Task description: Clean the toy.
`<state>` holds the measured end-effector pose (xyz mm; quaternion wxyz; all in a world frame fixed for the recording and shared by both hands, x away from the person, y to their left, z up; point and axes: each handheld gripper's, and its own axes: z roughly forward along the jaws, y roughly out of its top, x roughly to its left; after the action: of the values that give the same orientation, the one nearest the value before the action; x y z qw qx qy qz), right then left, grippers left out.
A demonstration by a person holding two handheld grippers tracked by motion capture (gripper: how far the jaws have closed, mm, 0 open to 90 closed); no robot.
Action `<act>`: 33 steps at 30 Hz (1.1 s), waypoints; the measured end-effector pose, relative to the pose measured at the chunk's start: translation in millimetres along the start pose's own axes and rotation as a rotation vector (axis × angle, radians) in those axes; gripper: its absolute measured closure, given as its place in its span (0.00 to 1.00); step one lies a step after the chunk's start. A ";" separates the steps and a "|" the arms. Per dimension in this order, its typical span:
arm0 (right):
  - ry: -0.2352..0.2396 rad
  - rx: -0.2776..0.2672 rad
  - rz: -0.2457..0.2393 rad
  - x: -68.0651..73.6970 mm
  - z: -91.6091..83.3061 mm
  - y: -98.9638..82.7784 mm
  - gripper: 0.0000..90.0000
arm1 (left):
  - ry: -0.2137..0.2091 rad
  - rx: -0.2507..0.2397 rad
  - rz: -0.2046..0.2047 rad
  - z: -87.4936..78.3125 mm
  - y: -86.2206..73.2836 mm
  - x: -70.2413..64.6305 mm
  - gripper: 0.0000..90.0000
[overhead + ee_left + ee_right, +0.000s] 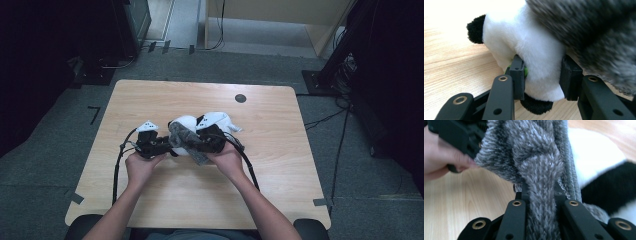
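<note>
**Both grippers clamped: one on the plush panda, one on the grey scarf**

High view: the plush panda (186, 126) lies near the middle of the wooden table (280, 165), well this side of the dark round grommet (240, 98) set in the tabletop. The left gripper (167, 145) comes at the panda from its left, the right gripper (197, 142) from its right, and the grey knitted scarf (186, 137) lies draped over the panda between the two. The person's hands sit just behind the grippers, on the near side of the panda.

Left gripper view: the jaws are pressed into the panda's (529, 47) white fur from both sides, so this claw holds the toy. A black ear sticks out at the panda's upper left, and another black patch shows under it between the jaws. The scarf (599, 32) hangs over the panda's upper right, blurred.

Right gripper view: the jaws stand narrow and pinch a braided strand of the scarf (541, 175), which runs up from between them. The panda (596, 162) lies behind the scarf to the right, white with a black patch. To the scarf's left, the other hand (441, 160) holds its gripper over the tabletop.
</note>
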<state>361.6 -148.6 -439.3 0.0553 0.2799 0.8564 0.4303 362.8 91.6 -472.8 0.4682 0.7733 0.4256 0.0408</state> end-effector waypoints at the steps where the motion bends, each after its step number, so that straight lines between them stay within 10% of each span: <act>1: 0.003 0.007 0.001 -1.0 -2.1 -2.5 0.89 | -0.001 0.000 -0.001 0.0 0.1 -0.1 0.69; 17: -0.014 0.060 -0.014 -10.3 -44.0 -38.4 0.89 | -0.007 0.002 0.010 0.1 0.7 -0.6 0.70; 33: -0.108 0.041 0.100 -41.2 -96.7 -75.1 0.88 | -0.008 0.002 0.010 0.1 1.0 -0.3 0.70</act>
<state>331.3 -274.1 -442.7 0.0741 0.3460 0.8457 0.3994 363.2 91.2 -472.0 0.4688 0.7760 0.4201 0.0396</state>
